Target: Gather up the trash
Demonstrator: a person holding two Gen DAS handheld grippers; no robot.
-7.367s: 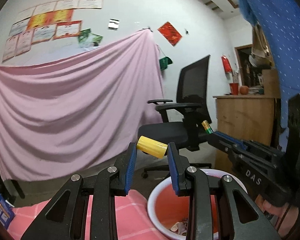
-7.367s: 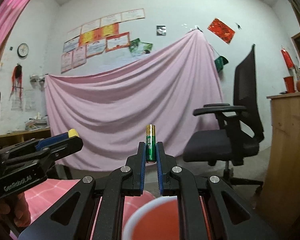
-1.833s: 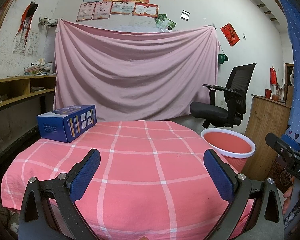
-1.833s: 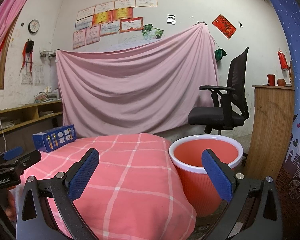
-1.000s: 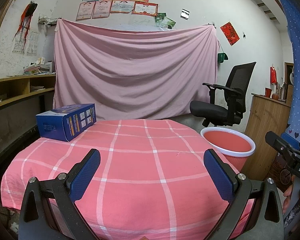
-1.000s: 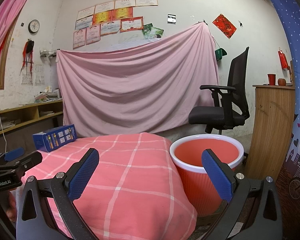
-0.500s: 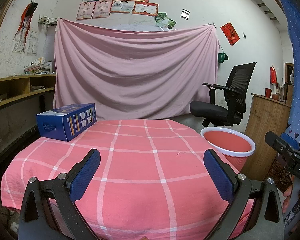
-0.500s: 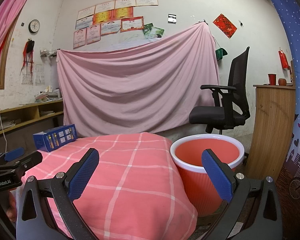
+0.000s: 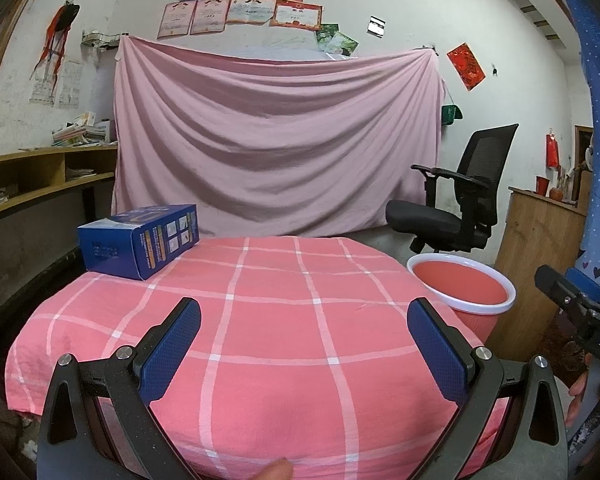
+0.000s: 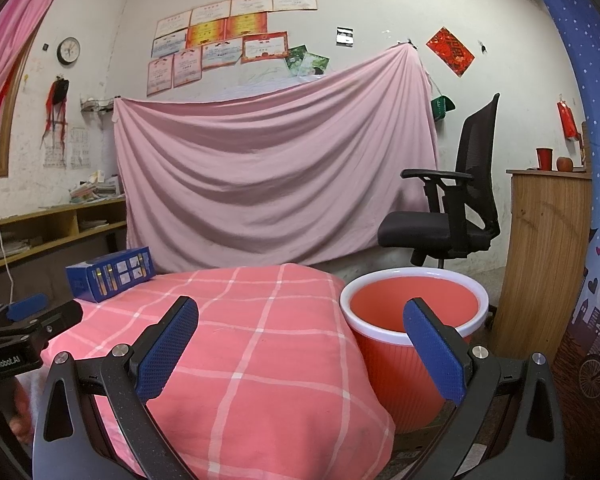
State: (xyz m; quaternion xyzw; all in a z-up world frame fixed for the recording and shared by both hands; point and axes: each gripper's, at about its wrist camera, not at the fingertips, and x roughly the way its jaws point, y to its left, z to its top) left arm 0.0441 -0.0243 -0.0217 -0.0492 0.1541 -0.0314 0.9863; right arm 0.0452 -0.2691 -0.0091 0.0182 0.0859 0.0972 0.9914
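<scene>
Beside table (image 10: pixel 260 344), red bin (image 10: pixel 414 320) (contents unseen)

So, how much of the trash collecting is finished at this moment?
Apparently done: nothing loose shows on the checked cloth, only the blue box. In hand: nothing; the left gripper and right gripper are open. The red bin stands beside the table. Left: perhaps the box.

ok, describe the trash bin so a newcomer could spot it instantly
Start at the table with the pink checked cloth. Just off its right edge, on the floor between the table and the wooden cabinet, stands the bin. It is a round, ribbed orange-red bucket with a white rim, open at the top, the only container down there; the black office chair sits behind it.
</scene>
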